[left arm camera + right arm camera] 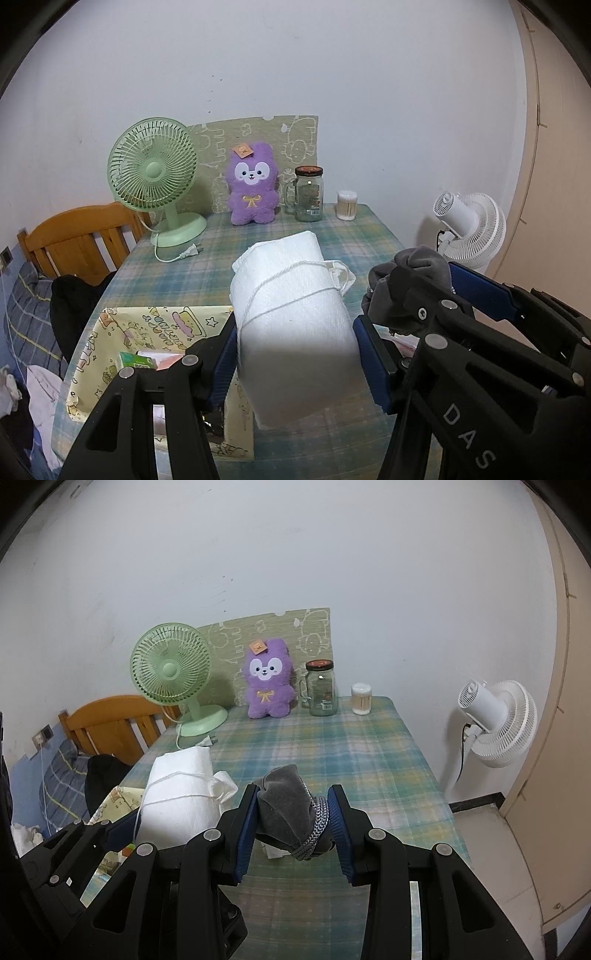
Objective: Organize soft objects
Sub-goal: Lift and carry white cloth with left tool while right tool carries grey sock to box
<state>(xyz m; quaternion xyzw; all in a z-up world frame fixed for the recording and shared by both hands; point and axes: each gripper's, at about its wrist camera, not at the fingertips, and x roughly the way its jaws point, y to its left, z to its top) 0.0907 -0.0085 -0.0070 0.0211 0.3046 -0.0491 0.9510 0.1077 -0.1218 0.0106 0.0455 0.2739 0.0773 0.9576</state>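
Note:
My left gripper (295, 354) is shut on a white rolled cloth bundle (291, 325) tied with white string, held above the table. The bundle also shows in the right wrist view (177, 797). My right gripper (293, 827) is shut on a grey velvet pouch (286, 812) with a metal chain wound around it, held just right of the bundle; the pouch shows in the left wrist view (406, 280). A purple plush toy (253, 184) sits upright at the back of the table. A yellow patterned fabric box (110, 350) stands below left of the bundle.
On the plaid-covered table (351, 760): a green desk fan (155, 177) with a loose plug, a glass jar (308, 194), a cotton swab tub (347, 205). A white fan (495, 723) stands right of the table. A wooden bed frame (77, 236) is at left.

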